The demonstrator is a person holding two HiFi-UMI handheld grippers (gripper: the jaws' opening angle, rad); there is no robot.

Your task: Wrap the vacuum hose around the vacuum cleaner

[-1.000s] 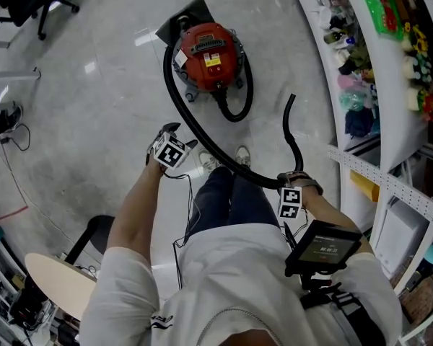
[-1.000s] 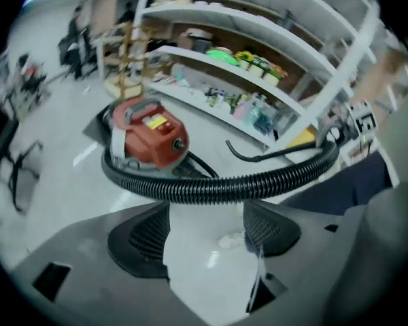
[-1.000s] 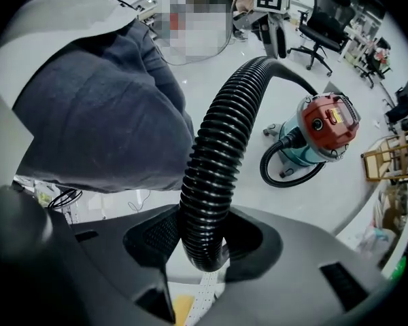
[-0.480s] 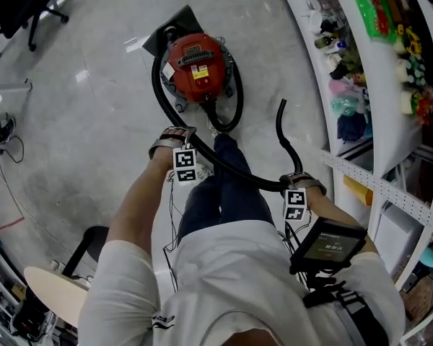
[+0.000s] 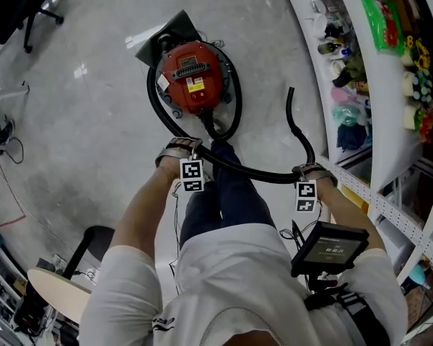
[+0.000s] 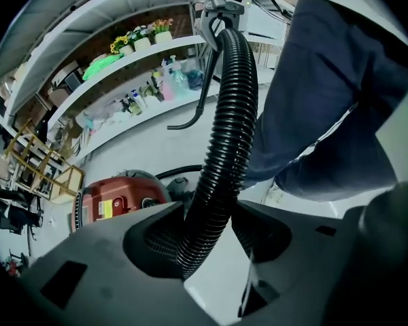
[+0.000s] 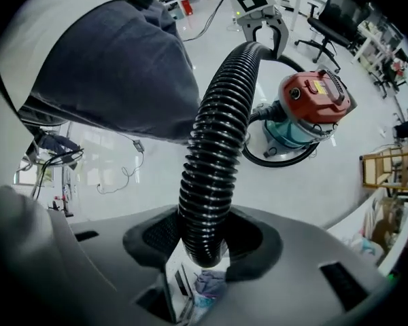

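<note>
Both left gripper (image 5: 179, 148) and right gripper (image 5: 315, 170) are pointing steeply down, clamping the hose (image 5: 254, 174); left fingers (image 6: 149, 242) have just been closing.

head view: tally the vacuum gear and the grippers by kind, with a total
vacuum cleaner: 1
vacuum hose: 1
grippers: 2 (left gripper, whose jaws have just been closing with the vacuum hose between them; right gripper, clamped on the same hose)
total: 4
</note>
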